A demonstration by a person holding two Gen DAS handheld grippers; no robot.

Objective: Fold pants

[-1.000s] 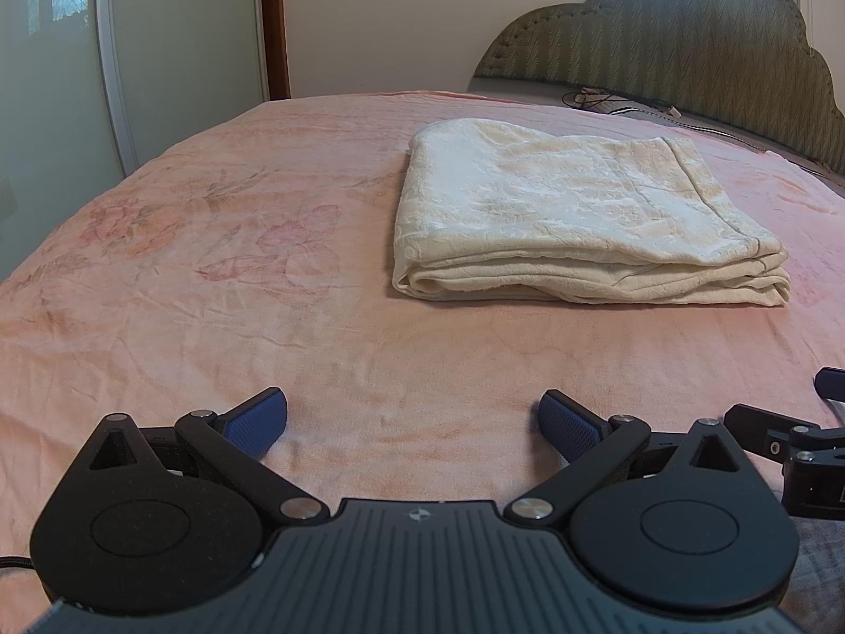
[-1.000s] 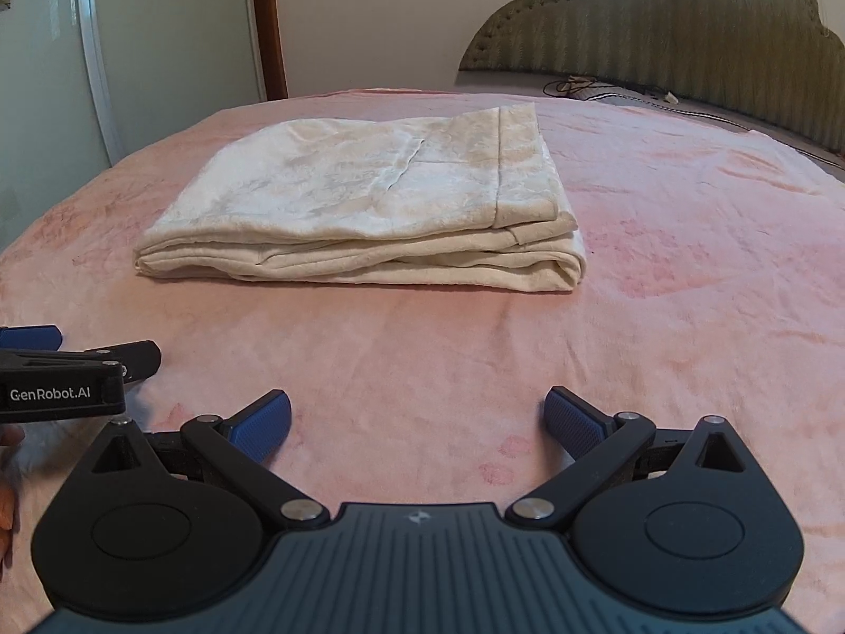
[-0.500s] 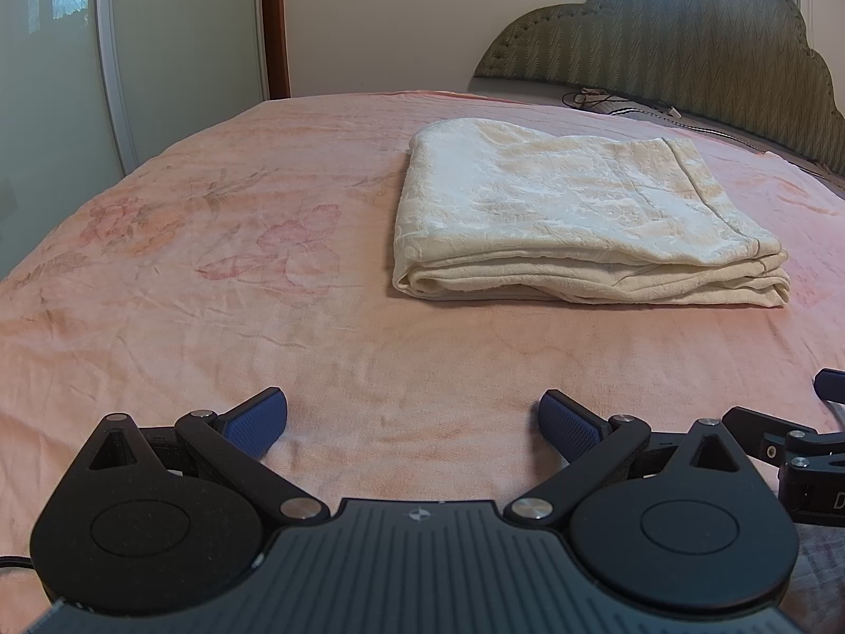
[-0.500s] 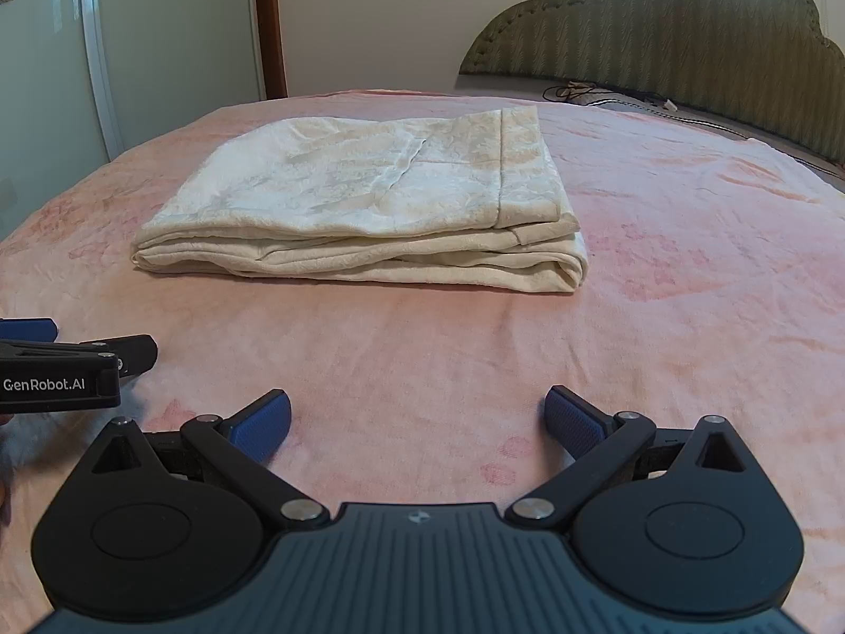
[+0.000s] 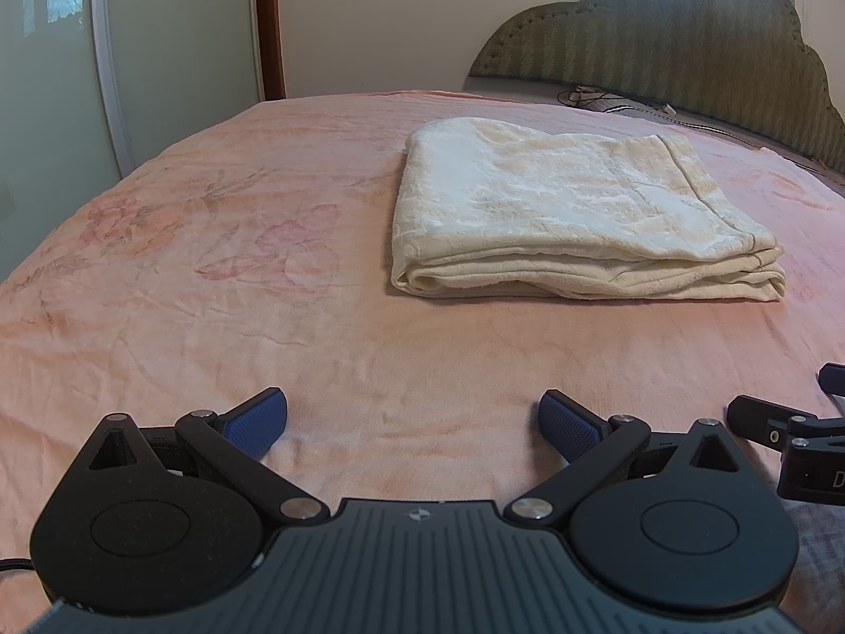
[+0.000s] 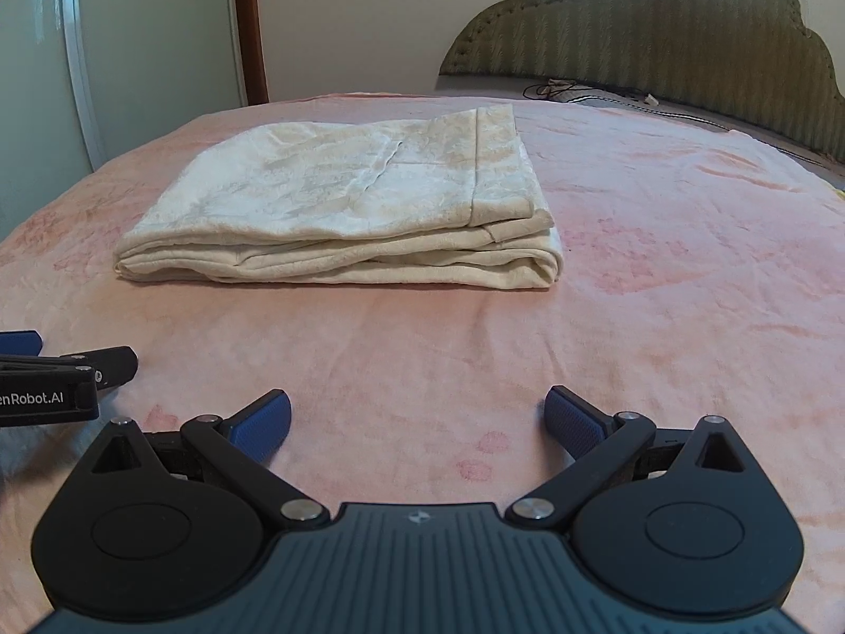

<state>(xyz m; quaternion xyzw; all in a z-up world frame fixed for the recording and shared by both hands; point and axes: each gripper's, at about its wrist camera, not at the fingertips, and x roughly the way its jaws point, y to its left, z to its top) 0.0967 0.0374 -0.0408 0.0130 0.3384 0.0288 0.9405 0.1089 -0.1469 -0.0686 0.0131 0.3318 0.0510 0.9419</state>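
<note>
Pants (image 5: 575,216) look folded already, stacked mid-bed (image 5: 211,264), long side running across. Left gripper (image 5: 413,419) and right gripper (image 6: 417,419) both spread wide, empty, sitting short of the pants' near edge, about equally close.

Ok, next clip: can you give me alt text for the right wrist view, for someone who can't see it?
Cream pants lie folded into a layered rectangle on a pink floral bedspread, with nothing touching them. The right gripper sits in the foreground, jaws wide open and empty, short of the pants. Part of the left gripper shows at the left edge, and a green padded headboard stands behind.
</note>
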